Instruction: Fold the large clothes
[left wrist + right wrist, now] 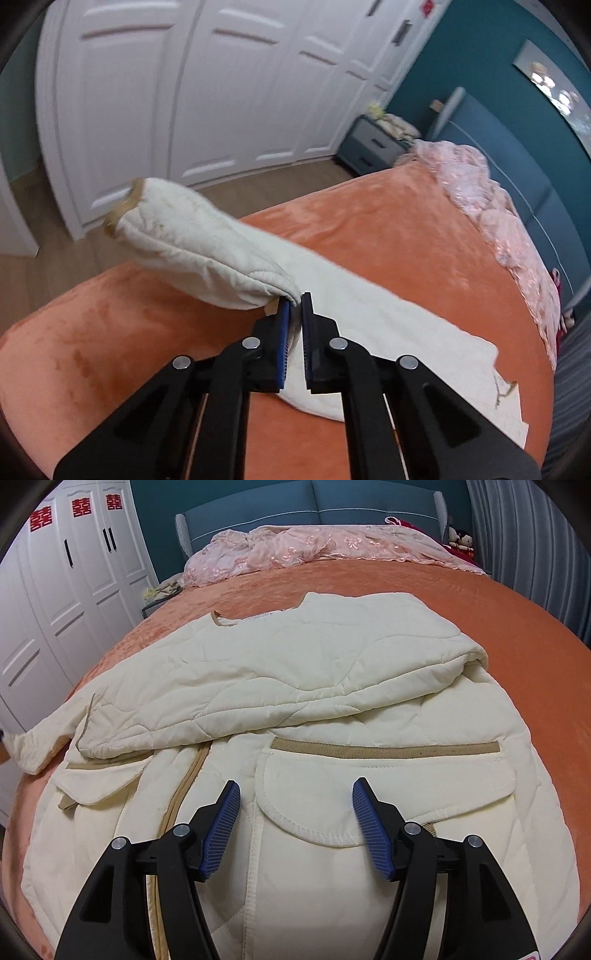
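L gripper (295,301) is clenched on the cream quilted jacket (280,686), pinching a fold of its sleeve (199,243) w/ the blue pads nearly together, fabric squeezed between. From the pinch the sleeve sticks up and away to the upper left of the left wrist view, held off the bed, tan-trimmed cuff (123,210) at the far end. R gripper (295,794) is released, jaws spread wide, nothing between them, hovering over the jacket's lower front near the right pocket flap (384,775). Jacket lies front-up on the orange bedspread (480,620), long axis running from hem by the R gripper to collar toward the headboard (314,506). Other sleeve is folded across the chest. Pink quilt (295,546) bunched near the headboard; white wardrobe (74,572) on the left.
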Demonstrator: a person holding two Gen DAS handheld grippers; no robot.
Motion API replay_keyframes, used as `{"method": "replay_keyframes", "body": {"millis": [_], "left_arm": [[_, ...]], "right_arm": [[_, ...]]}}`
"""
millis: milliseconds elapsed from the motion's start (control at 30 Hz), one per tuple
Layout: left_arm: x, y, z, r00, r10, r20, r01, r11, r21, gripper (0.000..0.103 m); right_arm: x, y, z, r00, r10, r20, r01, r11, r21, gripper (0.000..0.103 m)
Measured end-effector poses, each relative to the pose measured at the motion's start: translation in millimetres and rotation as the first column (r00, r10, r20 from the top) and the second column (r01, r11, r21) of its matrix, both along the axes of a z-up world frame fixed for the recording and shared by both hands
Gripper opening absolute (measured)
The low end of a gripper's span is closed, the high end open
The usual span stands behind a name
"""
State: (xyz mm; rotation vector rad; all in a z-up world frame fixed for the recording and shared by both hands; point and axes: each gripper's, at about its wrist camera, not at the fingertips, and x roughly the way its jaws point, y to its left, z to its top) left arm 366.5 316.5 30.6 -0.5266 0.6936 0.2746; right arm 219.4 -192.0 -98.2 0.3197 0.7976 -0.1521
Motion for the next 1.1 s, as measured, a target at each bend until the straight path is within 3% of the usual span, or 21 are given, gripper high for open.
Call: {"method": "replay_keyframes", "body": {"millis": [67,133,233,333,367,400,467,533,600,667,833,900,967,1100], "left_arm": [[6,-54,44,0.990,-0.121,0.073,0.117,0.992,0.050,0.005],[8,-116,79,0.958,-0.252,0.136,0.242,0.966,0.086,0.005],[2,-212,111,0.880,-0.437,0.184,0.426,0.899,0.100,0.005],[-8,-302,112,0.796,-0.581,0.172,0.573,0.814,0.097,0.009],[-12,-328,105,0.767,-0.621,0.161,0.616,0.783,0.081,0.018],[-18,-350,96,0.741,-0.654,0.152,0.654,0.754,0.058,0.043],[-29,-379,75,0.723,-0.675,0.144,0.681,0.732,0.007,0.077],[-38,-388,53,0.729,-0.668,0.151,0.679,0.733,-0.036,0.078],[-36,-387,33,0.737,-0.668,0.106,0.675,0.733,-0.081,0.078],[-18,-376,20,0.778,-0.624,0.074,0.628,0.765,-0.140,0.078],[0,-296,-23,0.899,-0.437,-0.010,0.415,0.861,-0.294,0.077],[10,-264,-38,0.931,-0.362,-0.042,0.328,0.883,-0.336,0.077],[17,-235,-55,0.951,-0.300,-0.072,0.254,0.893,-0.372,0.074],[35,-196,-85,0.965,-0.234,-0.120,0.164,0.892,-0.421,0.070]], "right_arm": [[-2,-2,1,1.000,-0.007,0.009,0.006,1.000,0.017,0.062],[-5,-7,3,1.000,-0.019,0.016,0.018,0.999,0.042,0.062],[-14,-18,8,0.999,-0.043,0.030,0.040,0.995,0.087,0.062],[-25,-27,15,0.998,-0.051,0.044,0.047,0.995,0.088,0.062],[-28,-32,18,0.997,-0.053,0.048,0.049,0.995,0.081,0.062],[-31,-37,20,0.997,-0.056,0.051,0.052,0.996,0.077,0.062],[-38,-49,26,0.996,-0.069,0.060,0.064,0.995,0.075,0.062],[-40,-62,32,0.994,-0.083,0.071,0.077,0.994,0.081,0.062],[-38,-75,38,0.992,-0.090,0.086,0.083,0.992,0.090,0.065],[-31,-85,42,0.991,-0.091,0.098,0.080,0.991,0.110,0.065],[5,-112,51,0.985,-0.128,0.119,0.102,0.973,0.206,0.066],[26,-121,52,0.983,-0.145,0.110,0.113,0.961,0.251,0.066],[46,-127,51,0.983,-0.155,0.103,0.122,0.953,0.278,0.066],[86,-129,44,0.985,-0.160,0.062,0.138,0.954,0.266,0.066]]}}
